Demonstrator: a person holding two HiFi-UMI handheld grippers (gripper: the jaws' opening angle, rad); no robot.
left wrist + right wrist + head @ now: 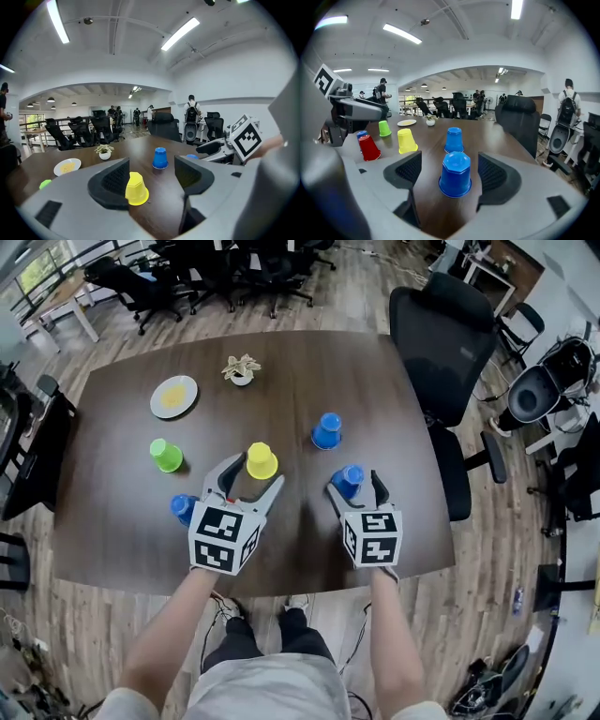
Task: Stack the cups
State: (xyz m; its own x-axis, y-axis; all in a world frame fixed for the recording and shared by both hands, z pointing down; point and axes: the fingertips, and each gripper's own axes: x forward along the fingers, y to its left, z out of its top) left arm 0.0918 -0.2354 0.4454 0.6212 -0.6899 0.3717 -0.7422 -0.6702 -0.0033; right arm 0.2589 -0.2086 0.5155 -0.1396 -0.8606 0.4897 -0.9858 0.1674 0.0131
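- Fingers (112,180) of the left gripper (151,178) stand wide apart, clamped on nothing
- Between them, toward the tips, sits a yellow cup (136,189), mouth down on the dark wooden counter (300,381); it lies close to the gripper's own left finger, and no view shows whether the two touch
- On the right gripper (450,174) the fingers are also spread, with a blue cup (455,175) standing upside down midway between them and clear counter visible on both sides of it, so nothing is gripped yet
- Straight ahead of the right gripper, a little farther up the counter, a second blue cup (453,139) stands the same way
- Every cup is upright on its rim with its long axis vertical; the spread fingers bracket the cup walls from the side
- A green cup (166,455) stands well to the left, a third blue cup (183,508) sits just beside the left gripper's body, and a red cup (369,147) shows near it in the right gripper view only
- No cup is stacked on another yet
- My judgement: the right gripper is better placed, since its cup is centred and only needs the fingers to close; the left must shift sideways to centre the yellow cup
- At the far side sit a plate (174,396) of yellow food and a small potted plant (241,369)
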